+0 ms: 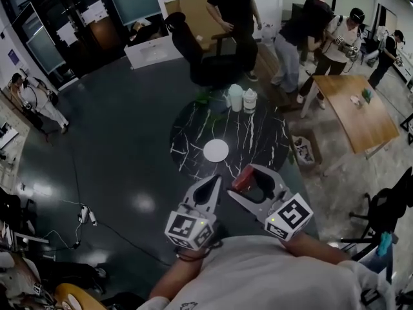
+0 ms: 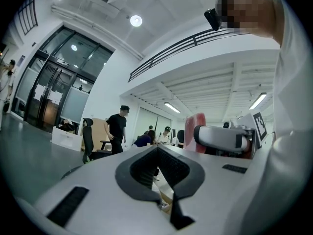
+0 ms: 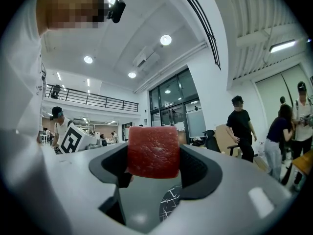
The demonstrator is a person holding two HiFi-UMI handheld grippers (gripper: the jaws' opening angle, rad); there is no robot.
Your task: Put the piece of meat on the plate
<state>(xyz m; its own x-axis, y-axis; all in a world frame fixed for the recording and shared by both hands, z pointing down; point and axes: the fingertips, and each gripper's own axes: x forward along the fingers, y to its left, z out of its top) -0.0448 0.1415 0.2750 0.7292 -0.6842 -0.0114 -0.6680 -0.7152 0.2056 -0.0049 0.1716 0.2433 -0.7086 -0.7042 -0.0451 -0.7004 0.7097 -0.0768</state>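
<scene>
A red cube of meat (image 1: 243, 179) is clamped between the jaws of my right gripper (image 1: 250, 174), held in the air over the near edge of the round black marble table (image 1: 261, 141). Seen from the right gripper view, the meat (image 3: 153, 152) fills the gap at the tips of that gripper (image 3: 154, 156). The white plate (image 1: 216, 150) lies bare at the table's middle, beyond both grippers. My left gripper (image 1: 211, 186) hovers just left of the right one, its jaws together with nothing in them. From the left gripper view, its tips (image 2: 157, 150) meet, and the meat (image 2: 195, 130) shows at the right.
Two white containers (image 1: 242, 99) stand at the table's far edge. A wooden table (image 1: 358, 108) is at the right and a cardboard box (image 1: 303, 150) is on the floor beside the marble table. Several people and an office chair (image 1: 193, 50) are behind. A power strip (image 1: 87, 215) lies at the left.
</scene>
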